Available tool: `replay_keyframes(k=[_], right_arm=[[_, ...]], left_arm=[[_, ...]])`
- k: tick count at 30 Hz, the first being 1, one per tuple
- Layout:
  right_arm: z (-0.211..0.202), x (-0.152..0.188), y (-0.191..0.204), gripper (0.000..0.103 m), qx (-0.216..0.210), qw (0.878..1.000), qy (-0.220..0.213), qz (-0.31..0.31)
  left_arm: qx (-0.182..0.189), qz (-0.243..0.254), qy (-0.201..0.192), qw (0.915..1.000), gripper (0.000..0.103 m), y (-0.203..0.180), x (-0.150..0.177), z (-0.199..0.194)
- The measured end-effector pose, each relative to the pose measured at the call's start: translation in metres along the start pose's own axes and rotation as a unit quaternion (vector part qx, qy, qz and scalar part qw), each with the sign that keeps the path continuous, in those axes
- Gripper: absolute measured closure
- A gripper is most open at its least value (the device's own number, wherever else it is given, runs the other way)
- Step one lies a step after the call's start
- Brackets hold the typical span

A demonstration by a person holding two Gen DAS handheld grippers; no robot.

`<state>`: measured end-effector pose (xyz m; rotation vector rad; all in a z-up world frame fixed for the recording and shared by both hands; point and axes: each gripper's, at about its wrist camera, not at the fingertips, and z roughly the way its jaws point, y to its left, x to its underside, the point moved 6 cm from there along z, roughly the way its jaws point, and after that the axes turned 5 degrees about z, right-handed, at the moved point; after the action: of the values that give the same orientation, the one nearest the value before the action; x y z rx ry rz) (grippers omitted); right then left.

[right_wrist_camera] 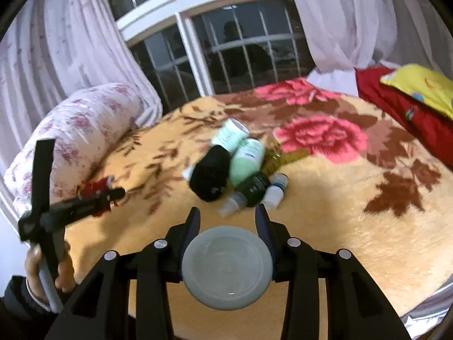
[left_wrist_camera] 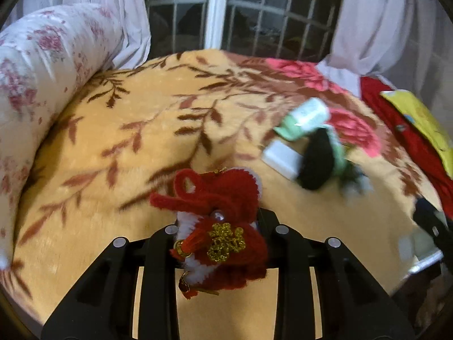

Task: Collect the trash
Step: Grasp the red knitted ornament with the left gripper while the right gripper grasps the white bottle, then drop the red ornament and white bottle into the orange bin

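Observation:
My left gripper (left_wrist_camera: 223, 226) is shut on a red yarn ornament (left_wrist_camera: 226, 215) with white trim and a gold charm, held over the bed; it also shows in the right wrist view (right_wrist_camera: 96, 188). My right gripper (right_wrist_camera: 228, 221) is shut on a round translucent white container (right_wrist_camera: 228, 266), seen from its flat end. Ahead on the blanket lies a pile: a black roll (right_wrist_camera: 209, 172), pale green bottles (right_wrist_camera: 246, 161), a dark green bottle (right_wrist_camera: 254, 187) and small white bottles (right_wrist_camera: 274, 192). The pile shows in the left wrist view (left_wrist_camera: 314, 147) with a white box (left_wrist_camera: 283, 155).
The bed has a tan floral blanket (right_wrist_camera: 354, 212). A floral bolster (left_wrist_camera: 42, 85) lies at the left. Red and yellow cushions (right_wrist_camera: 410, 99) lie at the right. A barred window (right_wrist_camera: 226, 51) and white curtains stand behind the bed.

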<state>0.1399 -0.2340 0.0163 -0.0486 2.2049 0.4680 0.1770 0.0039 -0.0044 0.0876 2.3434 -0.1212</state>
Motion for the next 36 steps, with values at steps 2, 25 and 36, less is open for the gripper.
replay_keyframes(k=[2, 25, 36], right_arm=[[-0.012, 0.000, 0.010, 0.063, -0.010, 1.000, -0.001, -0.008], [-0.049, 0.188, 0.043, 0.063, -0.030, 0.984, 0.174, -0.007], [-0.025, 0.222, 0.031, 0.063, -0.031, 0.973, 0.226, 0.025]], left_arm=[[0.008, 0.016, -0.009, 0.9998, 0.076, -0.012, 0.015, -0.025], [0.052, 0.039, 0.139, 0.9881, 0.075, -0.061, 0.221, -0.051], [0.060, 0.038, 0.184, 0.9805, 0.075, -0.062, 0.242, -0.031]])
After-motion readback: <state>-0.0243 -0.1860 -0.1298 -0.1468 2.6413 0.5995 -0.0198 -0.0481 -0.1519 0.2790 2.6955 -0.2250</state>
